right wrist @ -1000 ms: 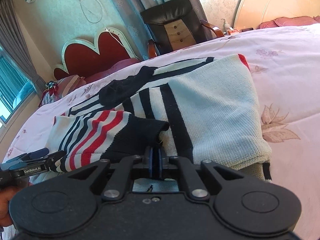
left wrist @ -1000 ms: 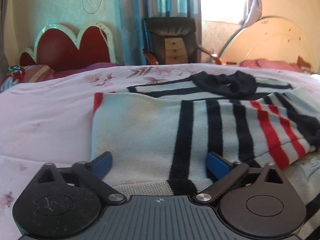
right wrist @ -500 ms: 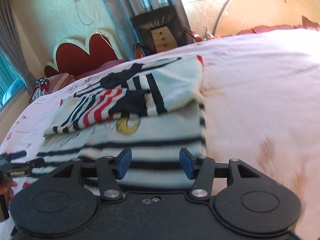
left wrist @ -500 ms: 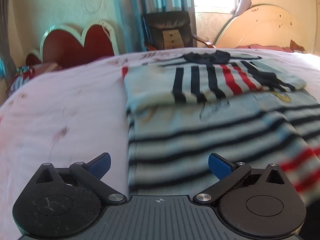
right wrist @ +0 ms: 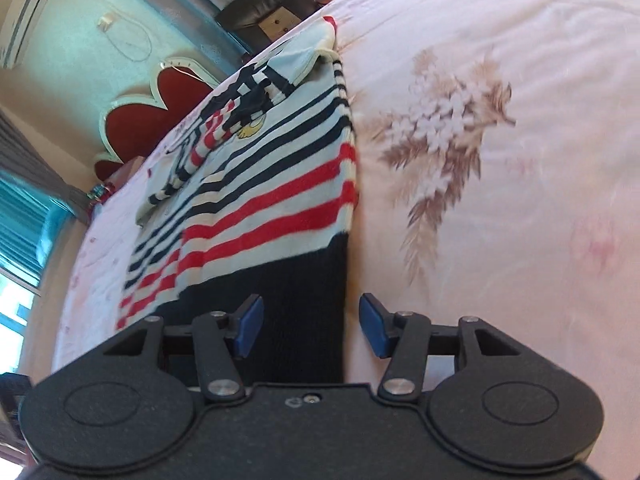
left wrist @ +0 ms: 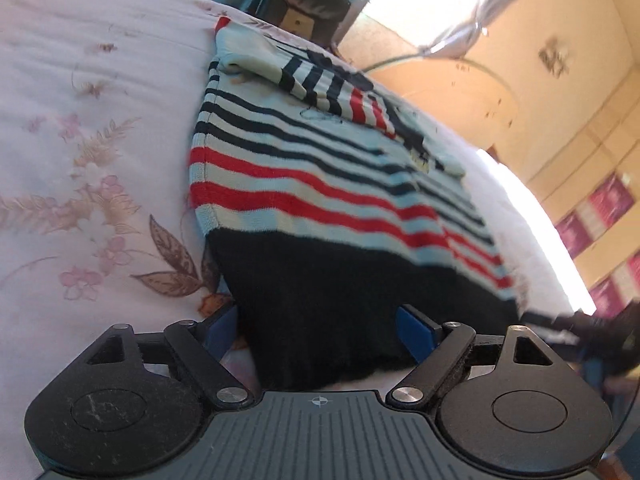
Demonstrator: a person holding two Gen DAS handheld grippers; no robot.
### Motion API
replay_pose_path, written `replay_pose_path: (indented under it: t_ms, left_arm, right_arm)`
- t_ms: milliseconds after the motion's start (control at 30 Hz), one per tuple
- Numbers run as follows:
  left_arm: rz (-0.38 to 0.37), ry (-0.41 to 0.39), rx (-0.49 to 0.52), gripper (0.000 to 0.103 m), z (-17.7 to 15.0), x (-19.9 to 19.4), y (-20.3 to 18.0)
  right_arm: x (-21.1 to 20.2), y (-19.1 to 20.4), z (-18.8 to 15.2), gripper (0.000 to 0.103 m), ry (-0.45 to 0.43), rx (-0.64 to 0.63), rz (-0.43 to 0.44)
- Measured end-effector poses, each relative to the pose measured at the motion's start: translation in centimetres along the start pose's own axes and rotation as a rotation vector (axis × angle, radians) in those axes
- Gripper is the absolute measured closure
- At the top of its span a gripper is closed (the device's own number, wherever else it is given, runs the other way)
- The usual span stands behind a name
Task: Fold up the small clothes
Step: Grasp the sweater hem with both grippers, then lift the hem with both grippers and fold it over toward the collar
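Jaws astride sweater (left wrist: pixel 320 184) hem corners, bedspread (right wrist: pixel 500 160) beside

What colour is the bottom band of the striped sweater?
The sweater's hem band is solid black or very dark navy, below red stripes; the left wrist view shows it best.

Sunlit bedroom: floral bedspread (right wrist: pixel 500 128), red scalloped headboard (right wrist: pixel 140 124), dark chair (left wrist: pixel 308 8), teal curtains (right wrist: pixel 24 216).

both wrist views look down, tilted, close over the sweater (left wrist: pixel 320 184) hem, seemingly from opposite corners.
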State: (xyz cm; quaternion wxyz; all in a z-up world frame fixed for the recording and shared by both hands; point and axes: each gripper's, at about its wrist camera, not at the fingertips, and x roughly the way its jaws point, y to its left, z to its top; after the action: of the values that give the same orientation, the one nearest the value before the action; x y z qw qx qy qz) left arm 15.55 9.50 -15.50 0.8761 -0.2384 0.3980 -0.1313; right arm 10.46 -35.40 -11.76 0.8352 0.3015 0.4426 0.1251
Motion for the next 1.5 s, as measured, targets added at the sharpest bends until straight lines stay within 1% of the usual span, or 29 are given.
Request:
replay_pose_path:
  t_ms: [33, 67, 133, 167, 200, 233, 267, 300, 367, 433, 467, 533, 600, 667, 800, 900, 933, 1000, 1033, 1067, 1100, 1200, 1300, 1400, 1500]
  left_arm:
    - [-0.005, -0.006, -0.055, 0.052, 0.2, 0.4, 0.6]
    - [-0.015, 0.002, -0.121, 0.071, 0.4, 0.9, 1.4]
    - [-0.063, -0.001, -0.213, 0.073, 0.5, 1.7, 2.9]
    - [-0.084, -0.008, -0.249, 0.073, 0.4, 2.0, 3.4]
    - [-0.096, -0.009, -0.268, 0.073, 0.2, 2.2, 3.6]
    - [-0.097, -0.008, -0.265, 0.073, 0.2, 2.3, 3.5]
    - [-0.088, -0.009, -0.249, 0.086, 0.2, 2.2, 3.3]
    - [-0.061, -0.021, -0.232, 0.096, 0.2, 1.8, 2.9]
    - [-0.125, -0.101, -0.226, 0.096, 0.0, -0.1, 2.7]
    - [-0.112, -0.143, -0.184, 0.096, -0.1, -1.6, 2.3]
    - [-0.108, -0.142, -0.179, 0.096, -0.3, -1.9, 2.5]
    - [-0.082, -0.107, -0.187, 0.096, -0.8, -1.3, 3.5]
    - [-0.077, -0.081, -0.206, 0.096, -1.3, -0.7, 4.3]
    - [-0.083, -0.076, -0.221, 0.096, -1.9, -0.4, 4.5]
    - [-0.086, -0.093, -0.269, 0.096, -2.4, 0.1, 5.0]
    - [-0.087, -0.103, -0.279, 0.096, -2.5, 0.2, 5.0]
    - [-0.088, -0.11, -0.286, 0.096, -2.6, 0.1, 5.0]
    - [-0.101, -0.152, -0.296, 0.096, -2.4, -0.8, 4.9]
    - [-0.109, -0.173, -0.302, 0.096, -2.2, -1.2, 4.9]
    - [-0.118, -0.191, -0.306, 0.096, -1.8, -1.5, 4.8]
    - [-0.121, -0.205, -0.3, 0.096, -1.4, -1.7, 4.6]
    - [-0.144, -0.234, -0.283, 0.096, 0.5, -2.3, 4.0]
    - [-0.165, -0.267, -0.257, 0.096, 3.2, -2.5, 3.1]
    - [-0.161, -0.294, -0.253, 0.096, 6.3, -2.0, 2.7]
    - [-0.137, -0.313, -0.236, 0.096, 10.1, -0.7, 2.3]
  right_arm:
    - [0.2, 0.0, -0.2, 0.05, 0.007, 0.02, 0.031]
    - [0.4, -0.1, -0.5, 0.05, 0.007, 0.036, 0.052]
    - [1.2, -0.3, -0.4, 0.053, 0.007, 0.079, 0.09]
    - [1.5, -0.4, -0.3, 0.057, 0.007, 0.1, 0.103]
    - [1.8, -0.4, -0.2, 0.066, 0.007, 0.11, 0.109]
    - [2.1, -0.4, -0.1, 0.072, 0.012, 0.112, 0.108]
    - [2.4, -0.3, -0.1, 0.093, 0.022, 0.107, 0.097]
    - [2.5, -0.1, 0.0, 0.096, 0.03, 0.097, 0.08]
    - [1.7, 0.6, -0.1, 0.096, -0.008, 0.063, 0.091]
    - [0.1, 1.3, 0.0, 0.096, -0.052, 0.029, 0.124]
    - [-0.4, 1.5, 0.0, 0.096, -0.063, 0.01, 0.128]
    - [-0.4, 1.3, 0.3, 0.096, -0.055, -0.01, 0.103]
    - [0.5, 0.4, 0.5, 0.096, -0.029, 0.022, 0.088]
    - [1.2, -0.2, 0.4, 0.096, -0.013, 0.05, 0.088]
    - [2.2, -0.6, -0.1, 0.096, 0.011, 0.065, 0.069]
    - [2.5, -1.3, -0.3, 0.098, 0.013, 0.092, 0.079]
    - [2.4, -1.6, -0.3, 0.097, 0.013, 0.102, 0.086]
    - [2.0, -1.4, -0.1, 0.096, -0.006, 0.113, 0.108]
    - [1.4, -1.2, 0.0, 0.096, -0.033, 0.118, 0.147]
    - [0.7, -1.1, 0.2, 0.096, -0.06, 0.124, 0.185]
    - [0.2, -0.8, 0.5, 0.096, -0.079, 0.12, 0.199]
    - [-0.5, 0.8, 1.9, 0.096, -0.105, 0.058, 0.19]
    - [-1.0, 2.9, 3.7, 0.096, -0.13, -0.011, 0.195]
    - [-1.1, 4.5, 6.6, 0.096, -0.168, -0.051, 0.204]
    - [-0.3, 5.6, 10.8, 0.096, -0.188, -0.054, 0.193]
